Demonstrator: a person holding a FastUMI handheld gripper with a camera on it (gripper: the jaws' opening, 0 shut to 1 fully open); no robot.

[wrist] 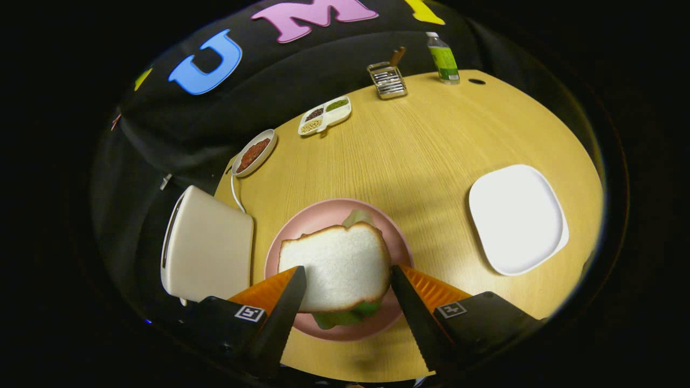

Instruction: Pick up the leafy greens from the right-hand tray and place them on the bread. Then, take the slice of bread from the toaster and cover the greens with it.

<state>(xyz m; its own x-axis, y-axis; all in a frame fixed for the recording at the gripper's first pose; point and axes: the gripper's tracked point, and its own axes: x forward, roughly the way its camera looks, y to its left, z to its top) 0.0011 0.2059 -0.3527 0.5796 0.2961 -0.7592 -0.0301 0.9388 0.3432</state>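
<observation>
A white slice of bread (339,264) with a brown crust lies flat on the pink plate (318,215). Leafy greens (357,217) poke out from under its far edge and again at its near edge. Whatever lies beneath the greens is hidden. My gripper (347,269) hangs over the near part of the slice, open, with one finger on each side of the bread and neither pressing on it. The cream toaster (210,248) stands just left of the plate; its slot cannot be seen from here.
A bare white square tray (517,218) sits to the right of the plate on the wooden table (420,145). Along the far edge stand an oval dish of red bits (254,152), a divided dish (325,114), a small metal rack (387,80) and a bottle (443,59).
</observation>
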